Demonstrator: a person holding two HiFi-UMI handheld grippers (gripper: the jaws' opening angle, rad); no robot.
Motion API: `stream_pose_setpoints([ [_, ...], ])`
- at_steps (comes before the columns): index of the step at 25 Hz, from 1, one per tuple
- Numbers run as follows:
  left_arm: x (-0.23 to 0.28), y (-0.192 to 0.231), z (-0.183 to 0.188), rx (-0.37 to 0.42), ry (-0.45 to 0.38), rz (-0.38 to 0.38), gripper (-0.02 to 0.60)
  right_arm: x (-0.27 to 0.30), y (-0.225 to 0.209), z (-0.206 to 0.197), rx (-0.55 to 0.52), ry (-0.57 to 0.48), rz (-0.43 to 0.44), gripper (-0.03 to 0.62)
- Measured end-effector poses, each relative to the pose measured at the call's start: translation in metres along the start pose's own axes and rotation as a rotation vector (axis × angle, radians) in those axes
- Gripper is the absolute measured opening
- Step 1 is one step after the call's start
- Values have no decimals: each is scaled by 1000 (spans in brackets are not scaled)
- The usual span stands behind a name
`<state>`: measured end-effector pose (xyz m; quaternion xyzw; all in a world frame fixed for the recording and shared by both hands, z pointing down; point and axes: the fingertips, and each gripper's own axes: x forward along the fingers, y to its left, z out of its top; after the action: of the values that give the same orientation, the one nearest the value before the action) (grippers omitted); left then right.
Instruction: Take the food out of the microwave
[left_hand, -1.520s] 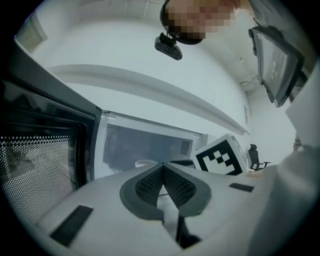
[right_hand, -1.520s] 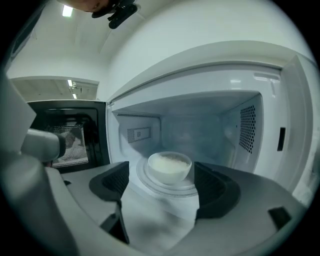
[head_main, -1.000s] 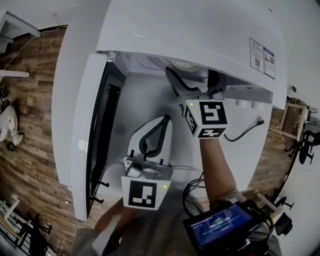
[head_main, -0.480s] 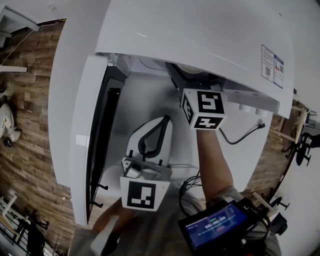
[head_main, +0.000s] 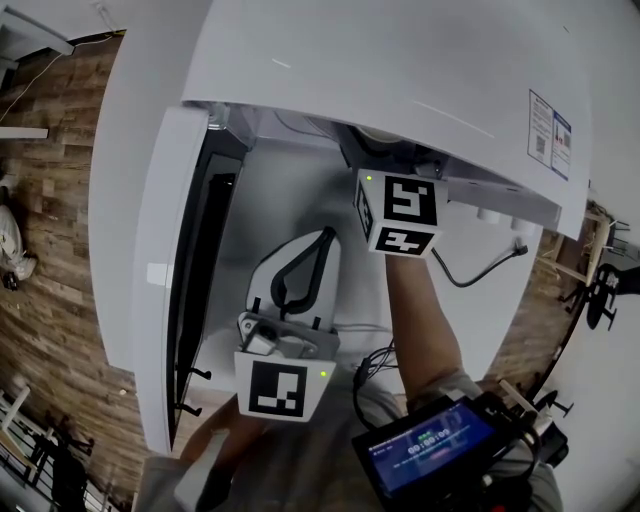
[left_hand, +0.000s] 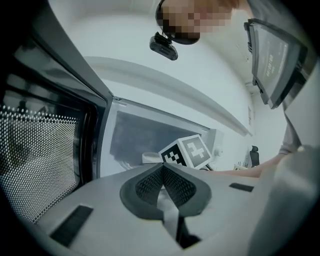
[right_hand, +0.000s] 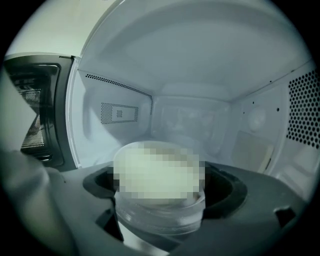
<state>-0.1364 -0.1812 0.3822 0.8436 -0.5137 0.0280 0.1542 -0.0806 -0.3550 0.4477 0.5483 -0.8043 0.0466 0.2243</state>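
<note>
Inside the microwave the walls stand well clear on both sides. Your right gripper reaches in; its jaws have just been opening and flank the food container without pressing. Your left gripper, jaws together, hovers by the open door.

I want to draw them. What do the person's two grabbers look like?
The left gripper and right gripper are pale grey plastic with dark pads. Each carries a white cube printed with black squares, plus a tiny green light. Black cables hang by the person's front. The right one's jaws have just been opening, with a clear tub between them.
</note>
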Motion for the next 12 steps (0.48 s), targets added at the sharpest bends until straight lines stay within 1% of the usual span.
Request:
stream_pose_setpoints([
  [5, -1, 1, -1, -4, 0, 0, 5, -1, 0, 0, -11, -7, 5, 511],
  [12, -4, 2, 1, -3, -5, 4, 5, -7, 1, 2, -22, -45, 6, 508],
])
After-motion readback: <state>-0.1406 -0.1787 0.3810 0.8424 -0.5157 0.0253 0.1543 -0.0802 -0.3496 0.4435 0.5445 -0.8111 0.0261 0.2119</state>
